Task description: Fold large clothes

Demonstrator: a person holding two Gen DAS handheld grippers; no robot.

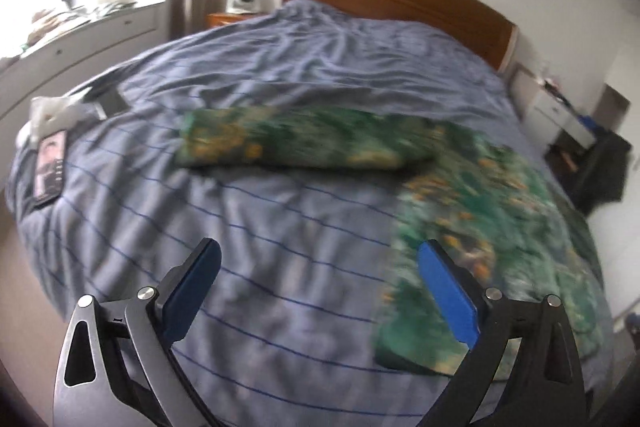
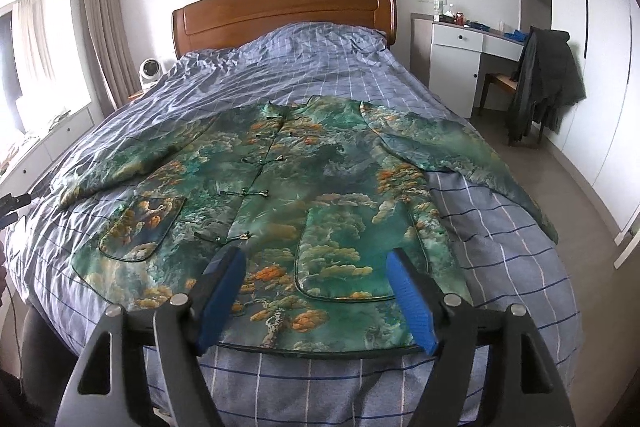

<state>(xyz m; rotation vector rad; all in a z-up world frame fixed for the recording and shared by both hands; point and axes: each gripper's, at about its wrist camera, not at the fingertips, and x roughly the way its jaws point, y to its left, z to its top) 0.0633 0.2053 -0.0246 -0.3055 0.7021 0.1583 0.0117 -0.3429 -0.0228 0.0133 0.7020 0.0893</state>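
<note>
**Jacket flat on the bed, both claws spread and empty**

From my right wrist camera I see the green patterned jacket (image 2: 288, 195) lying front-up on the blue checked bedspread (image 2: 500, 227), its collar toward the wooden headboard (image 2: 280, 7) and its hem near the foot of the bed, close under my gripper. The front is fastened down the middle with small knot closures. One sleeve runs out to the picture's left, across the cover; the other sleeve (image 2: 460, 155) reaches to the right and drapes over the bed's edge. Two patch pockets show on the lower front.

My right gripper (image 2: 316, 255) hangs above the hem with its blue pads spread apart, nothing between them, and the cloth lies untouched below. Its jaws stand clearly open.

The left wrist camera is blurred. There I see my left gripper (image 1: 320, 247) with its jaws wide apart and empty, over bare bedspread beside the jacket's body (image 1: 492, 227). The left-hand sleeve (image 1: 304, 143) stretches across the cover ahead of that gripper, well apart from the pads.

A phone (image 1: 50, 167) lies near the far left edge of the bed. In the right view, a white desk (image 2: 460, 43) stands beside the headboard, with a dark coat (image 2: 548, 79) hung over its chair. A small white fan (image 2: 151, 69) sits on the other side of the bed.
</note>
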